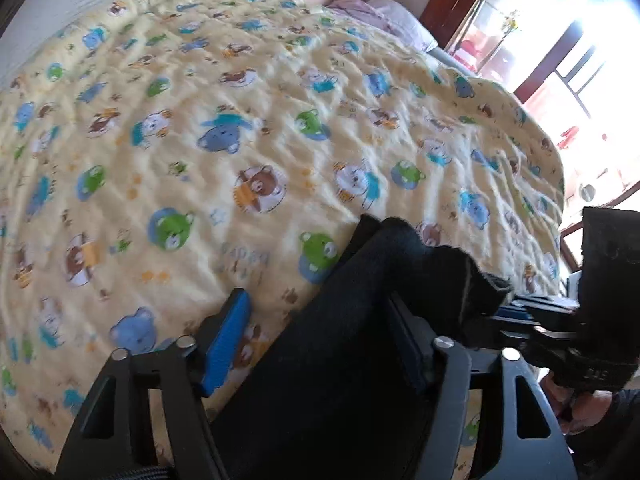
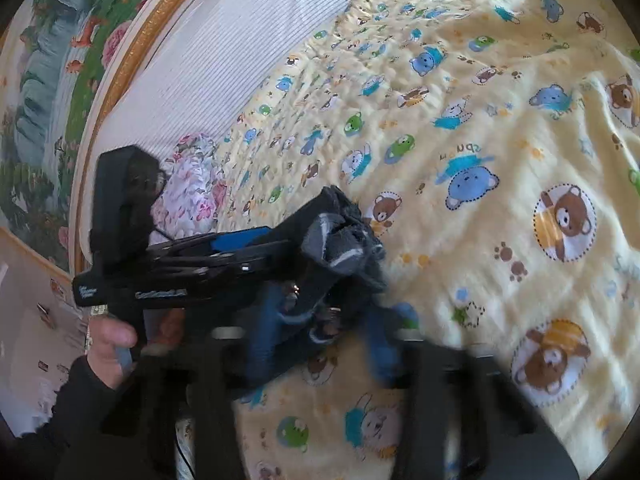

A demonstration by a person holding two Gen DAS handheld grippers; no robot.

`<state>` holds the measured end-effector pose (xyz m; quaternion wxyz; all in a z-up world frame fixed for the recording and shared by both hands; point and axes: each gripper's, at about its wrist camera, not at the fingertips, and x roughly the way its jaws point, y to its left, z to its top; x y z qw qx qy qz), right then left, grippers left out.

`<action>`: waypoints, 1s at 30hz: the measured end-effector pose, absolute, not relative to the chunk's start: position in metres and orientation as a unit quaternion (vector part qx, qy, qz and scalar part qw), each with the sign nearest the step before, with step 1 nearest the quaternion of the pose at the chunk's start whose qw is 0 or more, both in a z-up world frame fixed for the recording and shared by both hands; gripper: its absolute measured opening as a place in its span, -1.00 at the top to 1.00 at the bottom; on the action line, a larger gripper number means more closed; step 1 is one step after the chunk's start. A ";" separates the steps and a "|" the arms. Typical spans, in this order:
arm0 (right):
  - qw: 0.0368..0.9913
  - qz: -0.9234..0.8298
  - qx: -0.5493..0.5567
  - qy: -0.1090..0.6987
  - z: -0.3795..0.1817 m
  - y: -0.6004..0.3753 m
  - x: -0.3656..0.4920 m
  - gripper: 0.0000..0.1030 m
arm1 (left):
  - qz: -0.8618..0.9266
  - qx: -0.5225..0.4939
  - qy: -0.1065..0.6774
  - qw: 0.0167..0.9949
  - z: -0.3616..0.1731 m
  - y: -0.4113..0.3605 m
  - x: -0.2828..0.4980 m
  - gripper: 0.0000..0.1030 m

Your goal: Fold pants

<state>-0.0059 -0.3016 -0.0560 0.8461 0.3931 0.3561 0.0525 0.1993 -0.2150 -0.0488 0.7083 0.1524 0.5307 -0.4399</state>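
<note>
Pants [image 1: 360, 300] bunched between left tool's [image 1: 320, 344] fingers, above quilt [image 1: 200, 120]

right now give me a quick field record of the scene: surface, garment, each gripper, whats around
surface: bed under a yellow bear-print quilt
garment: dark pants, bunched, lifted off the quilt
left gripper: jaws apart, pants between its blue pads, pressing not clear
right gripper: blurred, closed on a bunch of the pants
fold: none visible yet
around: floral pillow, framed landscape painting, window
</note>
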 end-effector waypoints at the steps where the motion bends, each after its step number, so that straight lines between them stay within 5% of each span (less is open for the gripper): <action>1: 0.844 0.054 0.403 0.349 -0.059 -0.306 -0.008 0.71 | -0.449 0.145 0.534 0.702 -0.049 -0.217 0.201 0.10; 5: 0.849 0.059 0.406 0.334 -0.060 -0.309 -0.015 0.73 | -0.467 0.132 0.549 0.681 -0.050 -0.232 0.204 0.59; 11: 0.854 0.069 0.407 0.316 -0.053 -0.308 -0.024 0.74 | -0.482 0.106 0.548 0.676 -0.044 -0.231 0.199 0.81; 30: 0.887 0.218 0.325 0.245 0.039 -0.219 -0.026 0.74 | -0.497 -0.031 0.441 0.747 0.054 -0.087 0.152 0.82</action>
